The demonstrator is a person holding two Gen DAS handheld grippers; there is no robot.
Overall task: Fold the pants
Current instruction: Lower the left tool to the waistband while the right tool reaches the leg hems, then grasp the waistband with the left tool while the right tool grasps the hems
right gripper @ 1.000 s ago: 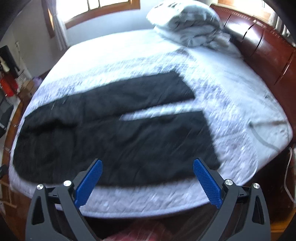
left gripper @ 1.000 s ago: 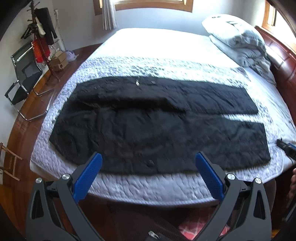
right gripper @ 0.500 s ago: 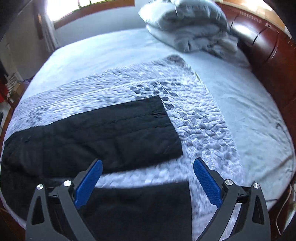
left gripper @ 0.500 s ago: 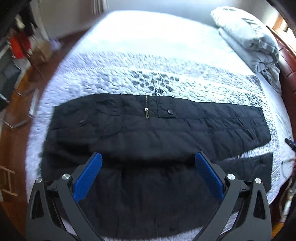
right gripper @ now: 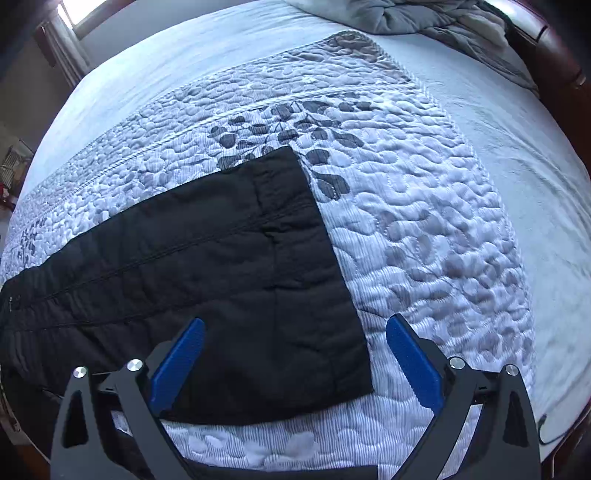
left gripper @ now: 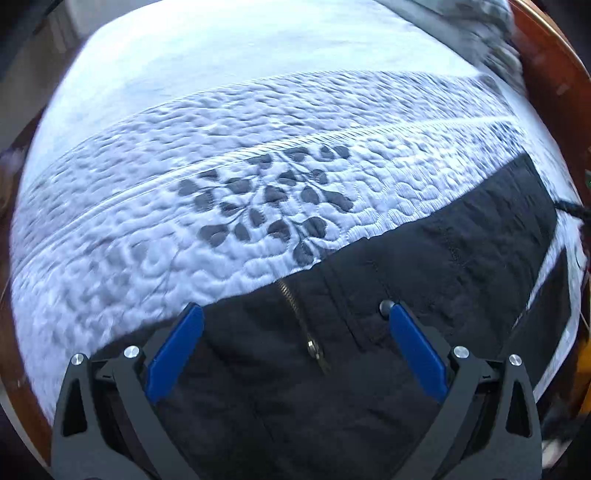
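Left wrist view: looks down and forward from low over the pants (left gripper: 424,266) at the waist end, close; the zipper (left gripper: 295,306) sits at centre bottom, the quilt (left gripper: 221,206) fills the upper frame.
Right wrist view: looks down and forward from low over a leg hem of the pants (right gripper: 258,266), close; the pillows (right gripper: 424,18) lie at the top right.
Shared: the same far pant leg and the quilt's (right gripper: 424,206) leaf pattern.

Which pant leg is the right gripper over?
The far leg: the right gripper, open, hangs over its cuff end. The near leg shows only as a dark strip at the bottom.
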